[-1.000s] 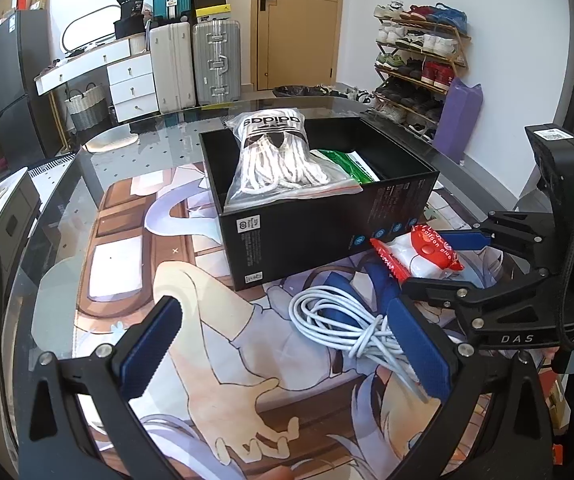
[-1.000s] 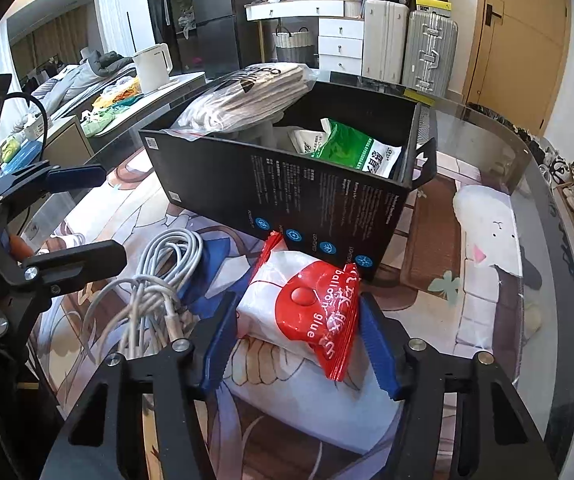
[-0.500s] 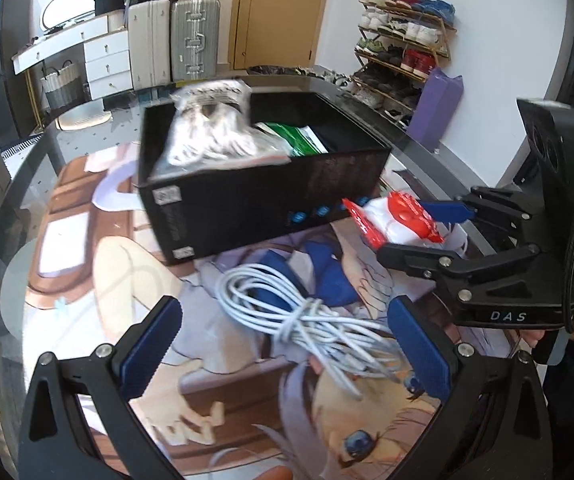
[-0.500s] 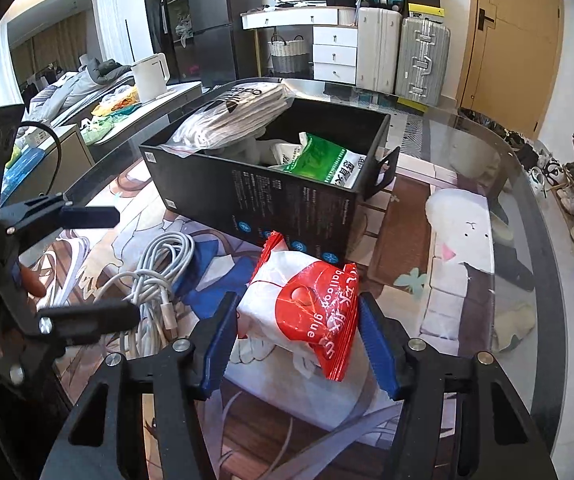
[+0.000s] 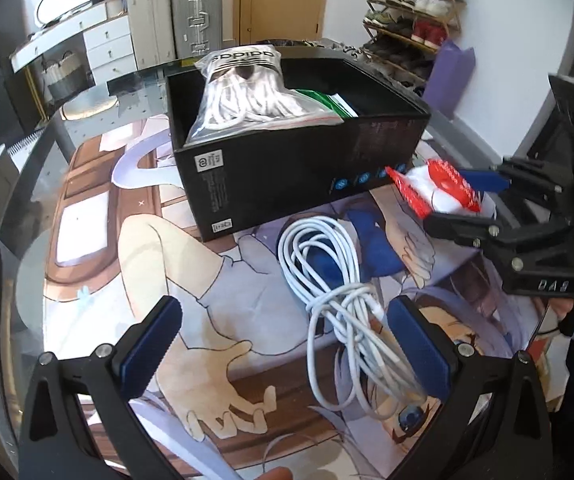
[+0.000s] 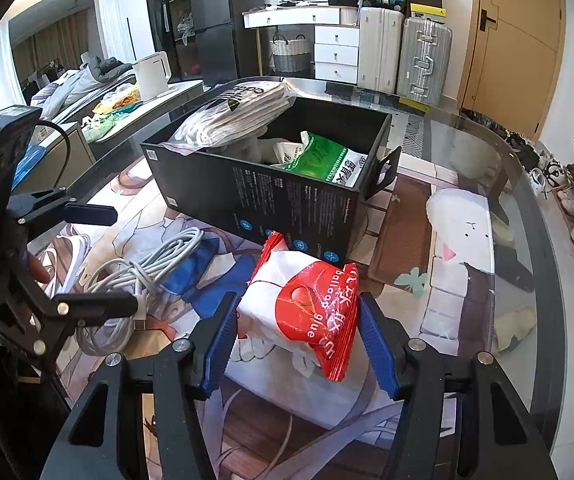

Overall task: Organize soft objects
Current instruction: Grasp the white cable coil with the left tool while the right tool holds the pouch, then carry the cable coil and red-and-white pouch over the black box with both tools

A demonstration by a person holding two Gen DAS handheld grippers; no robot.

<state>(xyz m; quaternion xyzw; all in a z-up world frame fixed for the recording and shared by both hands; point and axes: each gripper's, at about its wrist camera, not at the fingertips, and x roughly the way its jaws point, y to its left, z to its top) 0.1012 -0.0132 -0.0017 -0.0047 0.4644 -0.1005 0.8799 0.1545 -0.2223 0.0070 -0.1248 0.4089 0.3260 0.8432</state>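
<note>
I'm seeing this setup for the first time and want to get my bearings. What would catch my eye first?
The red and white packet stands out, clamped between the right gripper's blue pads in front of the black box. That box holds a clear bag of white cords at one end and a green packet beside it. A coil of white cable lies on the printed table mat, between the open left gripper's fingers.

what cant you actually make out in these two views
- Bottom of the black box: both views, hidden by the clear bag and green packet.
- White cable plugs: left view, buried in the coil.
- Small print on the box: both views, too small.
</note>
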